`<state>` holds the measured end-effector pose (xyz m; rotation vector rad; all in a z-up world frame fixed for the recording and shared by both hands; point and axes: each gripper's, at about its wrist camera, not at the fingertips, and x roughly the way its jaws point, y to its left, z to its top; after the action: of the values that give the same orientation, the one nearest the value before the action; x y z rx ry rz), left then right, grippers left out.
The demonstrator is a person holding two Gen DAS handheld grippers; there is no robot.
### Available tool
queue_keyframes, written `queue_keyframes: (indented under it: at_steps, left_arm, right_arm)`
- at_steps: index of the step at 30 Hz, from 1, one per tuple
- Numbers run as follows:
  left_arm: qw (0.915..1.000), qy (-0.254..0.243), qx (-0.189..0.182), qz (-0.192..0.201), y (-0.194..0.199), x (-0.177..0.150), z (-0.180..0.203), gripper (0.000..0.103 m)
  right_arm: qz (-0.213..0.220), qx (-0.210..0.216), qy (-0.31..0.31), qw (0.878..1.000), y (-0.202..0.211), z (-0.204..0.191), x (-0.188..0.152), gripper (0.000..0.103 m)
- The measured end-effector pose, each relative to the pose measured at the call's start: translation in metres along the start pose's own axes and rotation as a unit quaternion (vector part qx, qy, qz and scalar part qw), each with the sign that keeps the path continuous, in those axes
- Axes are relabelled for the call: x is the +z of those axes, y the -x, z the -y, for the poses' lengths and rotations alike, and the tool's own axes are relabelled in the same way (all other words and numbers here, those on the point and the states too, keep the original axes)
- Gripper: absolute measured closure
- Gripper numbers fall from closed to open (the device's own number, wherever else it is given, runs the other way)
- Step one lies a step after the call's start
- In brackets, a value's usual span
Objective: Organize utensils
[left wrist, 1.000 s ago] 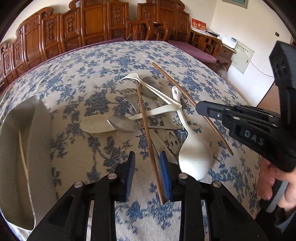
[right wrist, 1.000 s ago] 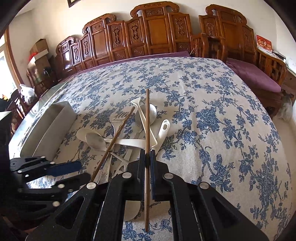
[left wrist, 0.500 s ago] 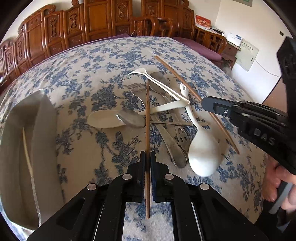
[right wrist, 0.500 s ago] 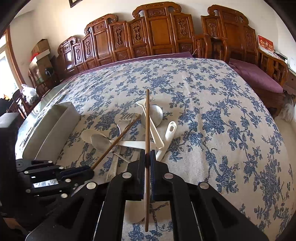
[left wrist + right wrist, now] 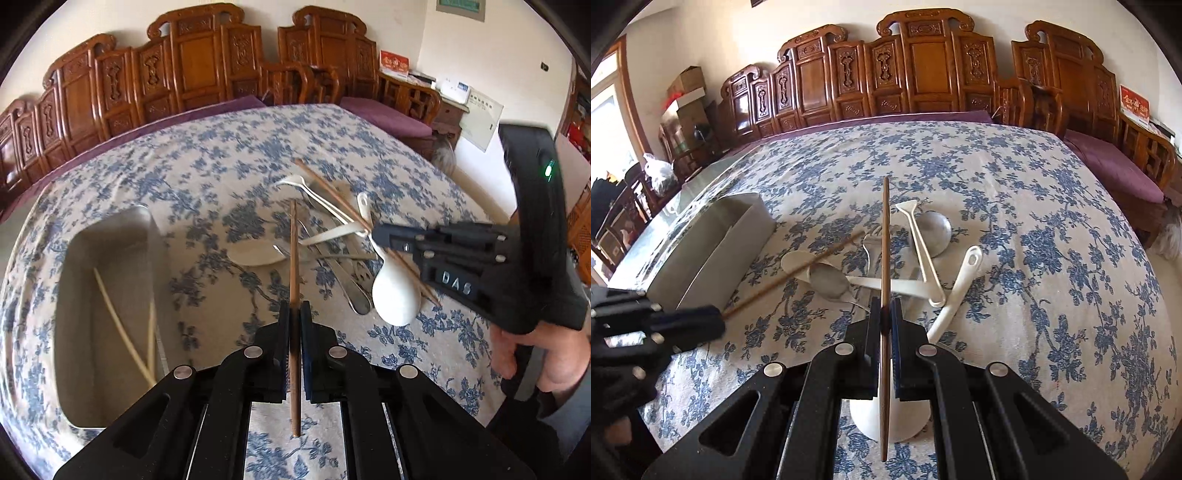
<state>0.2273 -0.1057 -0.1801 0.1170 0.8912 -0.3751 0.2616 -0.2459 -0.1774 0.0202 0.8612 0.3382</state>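
Observation:
My left gripper (image 5: 294,314) is shut on a brown chopstick (image 5: 293,251) and holds it above the cloth, between the grey tray (image 5: 107,243) and the utensil pile. My right gripper (image 5: 885,310) is shut on a second brown chopstick (image 5: 885,236), held over the pile. The pile holds a large white spoon (image 5: 393,295), white plastic spoons (image 5: 923,251), metal spoons (image 5: 829,282) and a fork (image 5: 871,240). Two pale chopsticks (image 5: 122,325) lie in the tray. The left gripper also shows in the right wrist view (image 5: 709,319).
The table wears a blue floral cloth (image 5: 1034,221). Carved wooden chairs (image 5: 923,74) line its far side. The tray (image 5: 713,251) sits at the table's left. The person's hand (image 5: 539,358) holds the right gripper at the right edge.
My left gripper closed on the brown chopstick, lifted it off the pile and carried it left toward the tray. My right gripper keeps its chopstick and has risen a little.

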Motion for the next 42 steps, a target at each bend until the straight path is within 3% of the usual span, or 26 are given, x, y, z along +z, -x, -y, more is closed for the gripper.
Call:
queue_keyframes:
  at_steps: [24,33,42]
  left_arm:
    - [0.9959,0.058,0.064,0.027,0.049,-0.006,-0.107,0.098]
    - [0.9914,0.099,0.085,0.001,0.031,-0.028,-0.142,0.098]
    - [0.9889,0.117,0.090,-0.017,0.014,-0.032,-0.154,0.098]
  right_arm:
    - [0.006,0.033,0.041,0.999,0.010,-0.041,-0.002,0.097]
    - [0.002,0.045,0.060,0.997,0.011,-0.061,-0.007,0.097]
    - [-0.002,0.053,0.060,0.997,0.012,-0.069,-0.008,0.097]
